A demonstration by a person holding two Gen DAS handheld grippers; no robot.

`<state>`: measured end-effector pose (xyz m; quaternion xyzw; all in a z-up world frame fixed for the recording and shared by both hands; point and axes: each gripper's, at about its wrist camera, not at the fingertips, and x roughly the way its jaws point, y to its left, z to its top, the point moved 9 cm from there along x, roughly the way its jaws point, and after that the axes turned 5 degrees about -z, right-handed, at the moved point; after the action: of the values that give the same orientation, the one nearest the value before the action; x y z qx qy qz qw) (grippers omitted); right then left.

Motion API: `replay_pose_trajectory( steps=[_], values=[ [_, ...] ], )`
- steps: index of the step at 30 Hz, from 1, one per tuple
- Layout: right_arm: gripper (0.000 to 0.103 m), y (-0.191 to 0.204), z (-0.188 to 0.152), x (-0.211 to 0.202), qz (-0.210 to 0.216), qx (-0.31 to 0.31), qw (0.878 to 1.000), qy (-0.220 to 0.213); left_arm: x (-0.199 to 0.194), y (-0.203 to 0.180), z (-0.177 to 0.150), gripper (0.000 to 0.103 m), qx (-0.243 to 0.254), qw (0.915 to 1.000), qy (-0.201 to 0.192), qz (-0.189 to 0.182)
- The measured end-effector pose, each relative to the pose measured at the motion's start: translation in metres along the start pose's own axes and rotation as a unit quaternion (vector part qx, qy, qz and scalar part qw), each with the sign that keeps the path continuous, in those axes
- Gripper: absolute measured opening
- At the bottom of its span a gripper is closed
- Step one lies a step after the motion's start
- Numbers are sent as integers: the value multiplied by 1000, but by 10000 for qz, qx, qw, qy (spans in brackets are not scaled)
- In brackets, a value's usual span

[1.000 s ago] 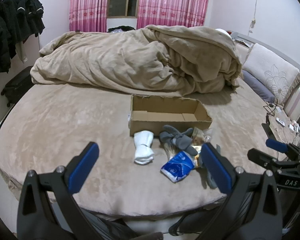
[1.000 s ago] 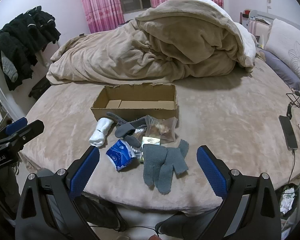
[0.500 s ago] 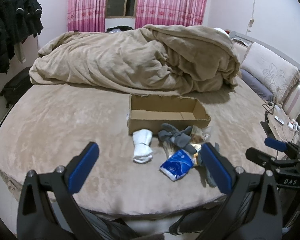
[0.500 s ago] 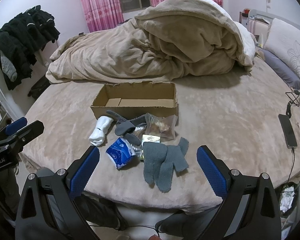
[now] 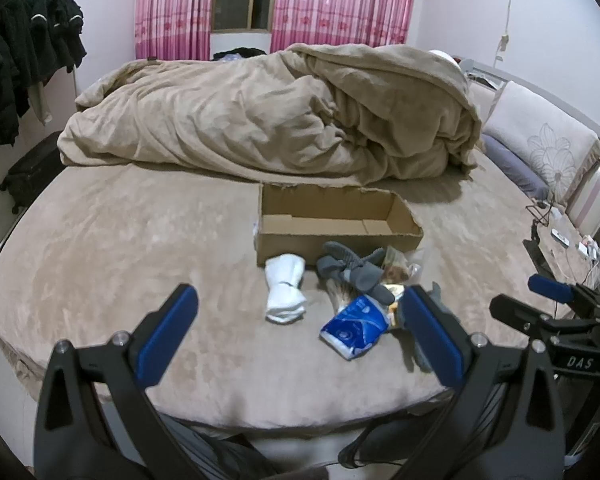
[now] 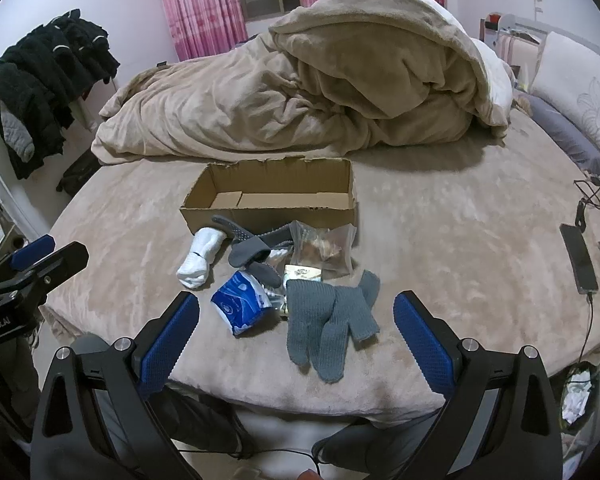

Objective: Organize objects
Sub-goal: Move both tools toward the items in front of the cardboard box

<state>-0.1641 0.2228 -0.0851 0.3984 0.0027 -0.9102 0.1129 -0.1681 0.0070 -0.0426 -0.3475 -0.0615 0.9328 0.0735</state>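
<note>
both grippers' fingers [image 6: 420, 340] are hanging spread and empty before the cardboard box [image 6: 272, 200], where the soft, limp grey gloves [image 6: 328, 320] are lying nearest, likely pinchable mid-cuff.

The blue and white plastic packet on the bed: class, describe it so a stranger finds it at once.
Start at the open brown cardboard box on the tan bed. In the pile before it, the blue and white plastic packet lies between the rolled white socks and the grey knitted gloves; nothing else there is blue.
</note>
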Motion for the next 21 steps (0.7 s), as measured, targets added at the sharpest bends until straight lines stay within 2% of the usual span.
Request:
replay_pose_trajectory(
  steps=[21],
  values=[
    [99,0,-1,15,28,-2,9999,109,17,-2,3,102,5,9999,121,-31]
  ],
)
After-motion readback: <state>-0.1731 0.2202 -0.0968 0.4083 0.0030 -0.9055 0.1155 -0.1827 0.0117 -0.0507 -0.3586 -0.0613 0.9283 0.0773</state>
